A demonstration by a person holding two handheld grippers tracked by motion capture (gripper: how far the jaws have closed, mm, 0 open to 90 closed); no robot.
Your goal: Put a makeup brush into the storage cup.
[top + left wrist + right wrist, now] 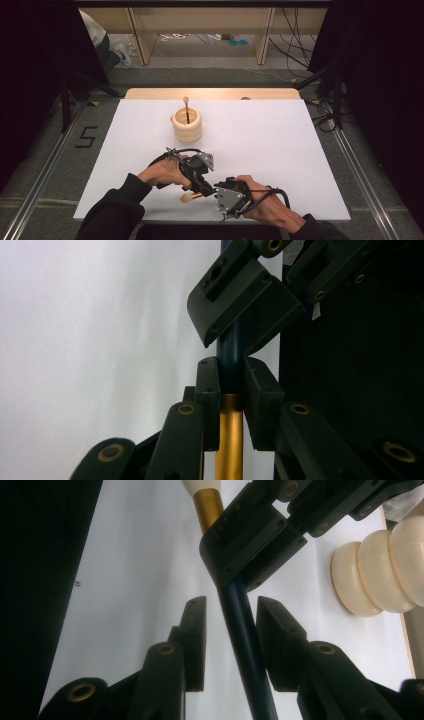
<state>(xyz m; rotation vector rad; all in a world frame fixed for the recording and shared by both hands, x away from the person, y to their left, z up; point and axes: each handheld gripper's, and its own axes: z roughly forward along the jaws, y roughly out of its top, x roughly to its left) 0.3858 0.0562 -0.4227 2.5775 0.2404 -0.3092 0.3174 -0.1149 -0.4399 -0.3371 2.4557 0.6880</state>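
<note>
A brush with a dark blue handle, gold ferrule and cream head [187, 197] lies level just above the white table [280, 145] near its front edge. My left gripper [231, 390] is shut on it where the blue handle meets the gold ferrule [230, 440]. From the other side, my right gripper [231, 630] has its jaws on either side of the blue handle [245, 650], with a gap still showing beside the handle. In the high view the left gripper [197, 184] and the right gripper [214, 189] meet tip to tip over the brush.
A cream ribbed holder [187, 127] stands at the table's middle back with another thin brush [186, 107] upright in it; the holder [380, 570] also appears in the right gripper view. Both forearms in dark sleeves come in at the bottom. A wooden edge runs behind the white board.
</note>
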